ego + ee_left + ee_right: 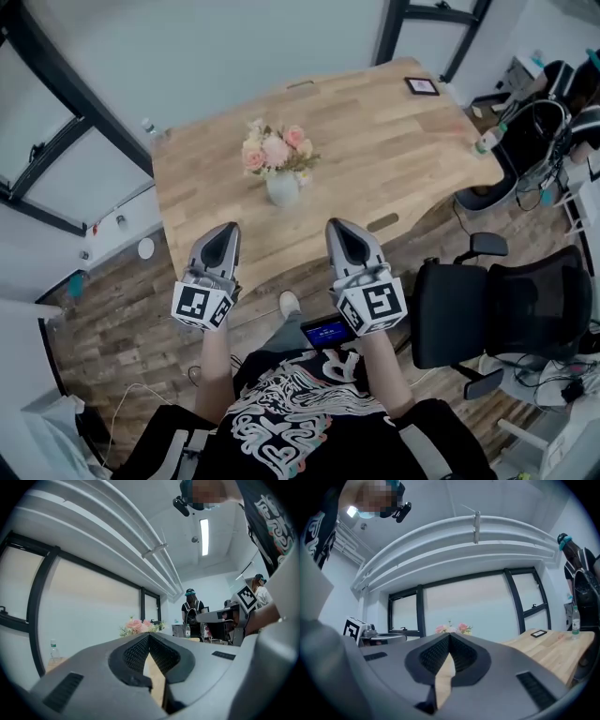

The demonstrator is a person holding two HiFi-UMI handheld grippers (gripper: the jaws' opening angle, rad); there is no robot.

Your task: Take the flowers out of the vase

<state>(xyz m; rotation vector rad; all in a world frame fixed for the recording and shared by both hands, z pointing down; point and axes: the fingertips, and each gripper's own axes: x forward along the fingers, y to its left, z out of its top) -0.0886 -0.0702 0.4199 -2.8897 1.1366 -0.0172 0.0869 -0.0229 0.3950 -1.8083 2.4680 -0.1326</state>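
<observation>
A bunch of pink and cream flowers [275,150] stands in a small pale vase [282,188] near the middle of the wooden table [375,150]. My left gripper [225,231] hangs over the table's near edge, left of the vase, jaws shut and empty. To the right of the vase my right gripper [339,227] hovers at the same edge, shut and empty as well. Both point level toward the flowers, well short of them. The flowers [139,625] peek over the shut jaws in the left gripper view, and the flowers [453,628] do likewise in the right gripper view.
A small framed dark tablet [422,86] lies at the table's far right corner, with a bottle [486,142] at the right edge. A black office chair [502,309] stands right of me. A plastic bottle [153,133] sits by the table's left corner. A person [192,611] stands beyond the table.
</observation>
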